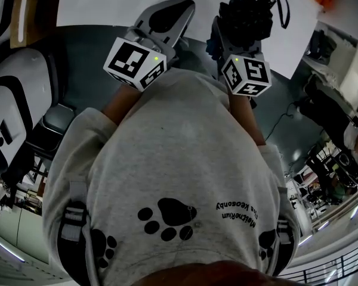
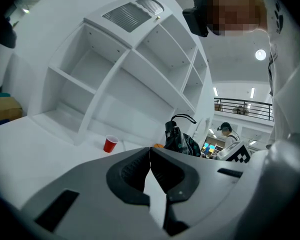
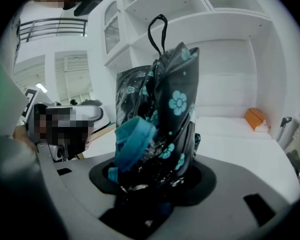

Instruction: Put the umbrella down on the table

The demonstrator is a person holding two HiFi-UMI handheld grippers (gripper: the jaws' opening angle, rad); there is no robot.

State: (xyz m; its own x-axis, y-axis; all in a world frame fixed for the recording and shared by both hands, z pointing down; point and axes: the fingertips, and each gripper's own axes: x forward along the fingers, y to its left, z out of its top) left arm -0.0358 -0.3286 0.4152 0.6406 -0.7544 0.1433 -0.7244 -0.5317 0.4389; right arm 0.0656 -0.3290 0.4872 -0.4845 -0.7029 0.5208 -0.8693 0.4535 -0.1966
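The folded umbrella (image 3: 157, 114) is black with teal flowers and a teal strap. It stands upright between the jaws of my right gripper (image 3: 152, 176), which is shut on its lower end, and its wrist loop (image 3: 157, 31) sticks up at the top. In the head view the umbrella (image 1: 250, 14) is a dark bundle in the right gripper (image 1: 238, 33), over the near edge of the white table (image 1: 107, 5). My left gripper (image 1: 178, 11) is beside it. Its jaws meet at the tips with nothing between them (image 2: 150, 153). The left gripper view also shows the umbrella (image 2: 182, 139), off to the right.
A red cup (image 2: 110, 144) stands on the table before a large white shelf unit (image 2: 125, 79). An orange object (image 3: 256, 119) lies at the table's right end. A person (image 2: 225, 131) stands in the far background. My grey sweatshirt (image 1: 179, 159) fills the lower head view.
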